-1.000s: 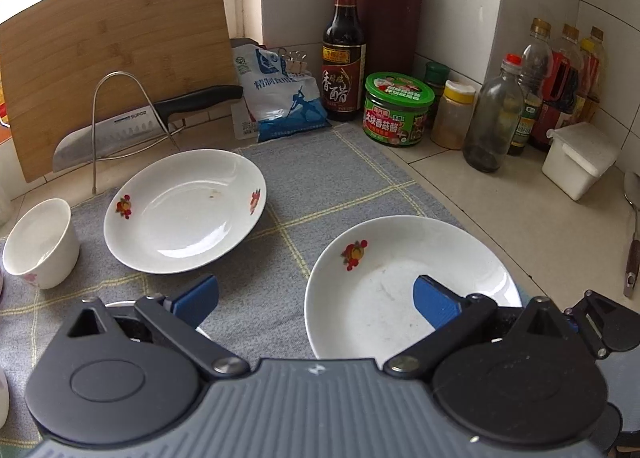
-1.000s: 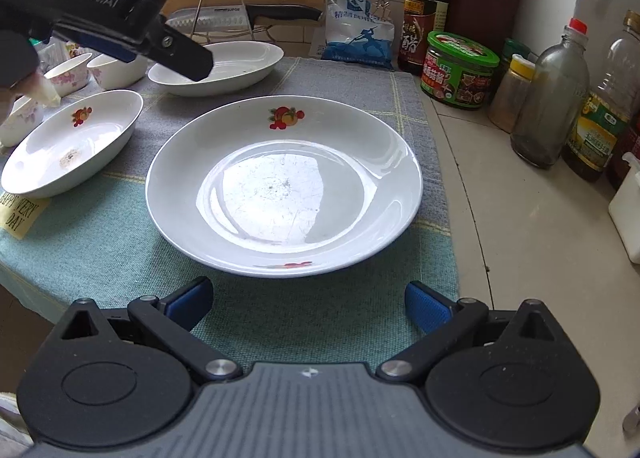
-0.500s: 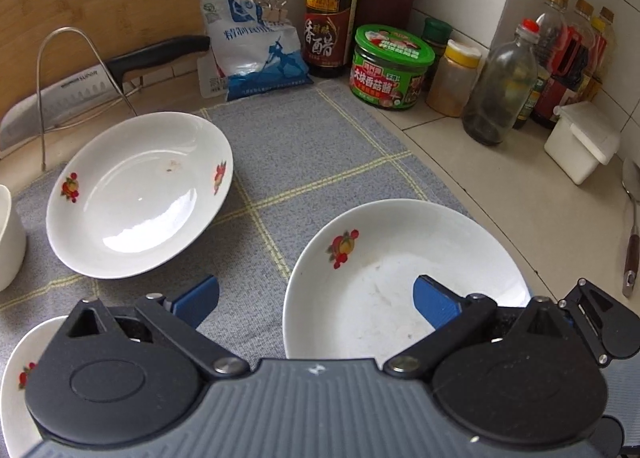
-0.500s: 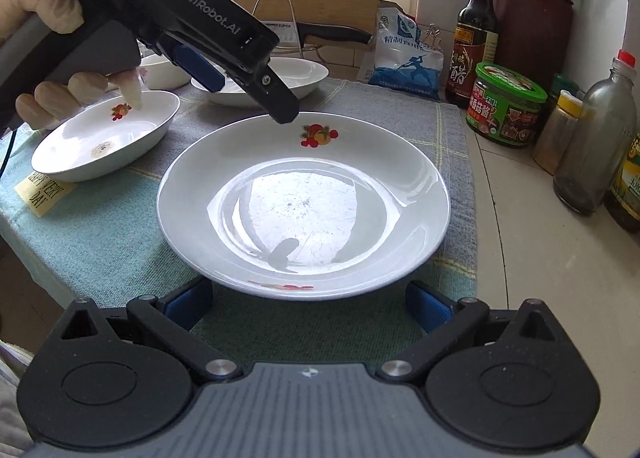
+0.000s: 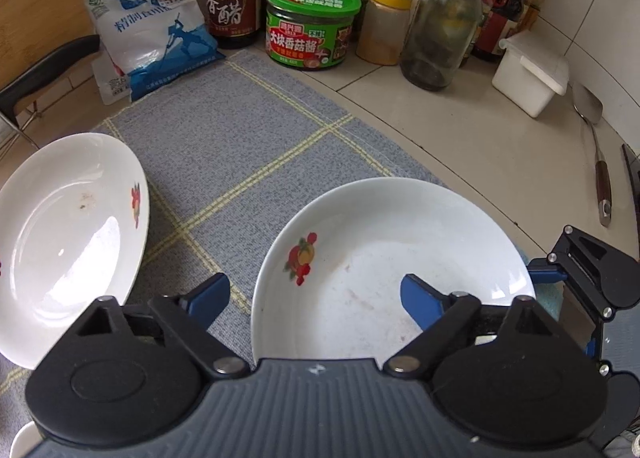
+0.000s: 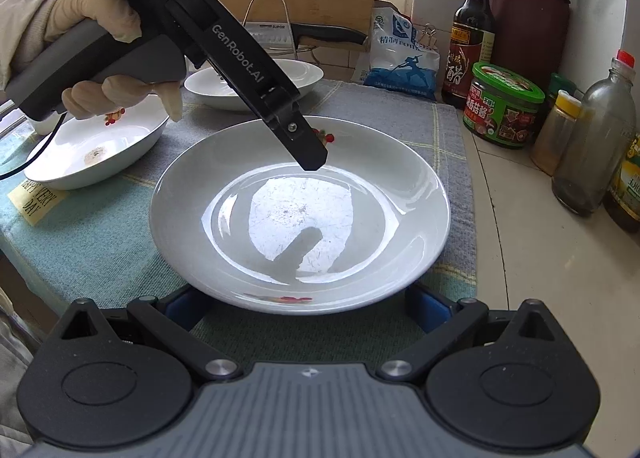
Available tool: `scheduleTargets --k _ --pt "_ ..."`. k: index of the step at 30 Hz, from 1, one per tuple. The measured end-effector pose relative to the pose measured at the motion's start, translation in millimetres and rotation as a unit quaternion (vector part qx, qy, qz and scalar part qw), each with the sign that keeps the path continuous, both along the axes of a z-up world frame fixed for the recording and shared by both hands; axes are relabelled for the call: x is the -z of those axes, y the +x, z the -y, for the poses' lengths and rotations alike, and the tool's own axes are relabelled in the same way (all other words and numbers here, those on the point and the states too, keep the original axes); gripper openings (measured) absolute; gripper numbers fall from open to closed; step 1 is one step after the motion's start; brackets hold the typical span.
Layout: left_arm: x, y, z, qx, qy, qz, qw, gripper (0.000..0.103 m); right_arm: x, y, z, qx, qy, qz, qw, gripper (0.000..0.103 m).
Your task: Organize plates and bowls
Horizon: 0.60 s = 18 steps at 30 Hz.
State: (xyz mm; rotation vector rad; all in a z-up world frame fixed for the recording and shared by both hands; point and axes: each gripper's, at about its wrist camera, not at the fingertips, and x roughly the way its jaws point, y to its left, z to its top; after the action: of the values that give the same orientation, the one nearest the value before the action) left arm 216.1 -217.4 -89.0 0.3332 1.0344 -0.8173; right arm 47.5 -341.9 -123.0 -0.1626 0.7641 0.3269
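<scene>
Plate between open right tongs, under left tongs.

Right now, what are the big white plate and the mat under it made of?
The plate looks like glazed ceramic: glossy white, mirroring the window light, with a painted fruit mark. The mat looks like woven cloth: matte, grainy weave, stitched yellow lines.

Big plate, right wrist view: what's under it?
The big plate sits on a grey checked mat. The right gripper fingertips disappear beneath its near rim; anything beneath its centre is hidden.
</scene>
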Motion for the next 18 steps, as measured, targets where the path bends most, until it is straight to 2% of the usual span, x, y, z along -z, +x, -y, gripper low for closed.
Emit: scheduleTargets --k 2,6,9,18 --pt "4 3 2 0.011 0.001 -0.017 0.9998 0.079 0 2 0 -0.006 -0.001 -0.002 1.000 0.103" --pt "8 5 5 0.025 0.007 -0.032 0.9992 0.078 0 3 1 -0.015 0.000 -0.004 1.000 0.103" --pt "9 6 6 0.032 0.008 -0.040 0.9986 0.074 0 5 1 -0.020 0.000 -0.005 1.000 0.103" --pt "10 12 8 0.036 0.010 -0.047 0.9982 0.069 -1 8 -1 -0.022 -0.002 -0.011 1.000 0.103"
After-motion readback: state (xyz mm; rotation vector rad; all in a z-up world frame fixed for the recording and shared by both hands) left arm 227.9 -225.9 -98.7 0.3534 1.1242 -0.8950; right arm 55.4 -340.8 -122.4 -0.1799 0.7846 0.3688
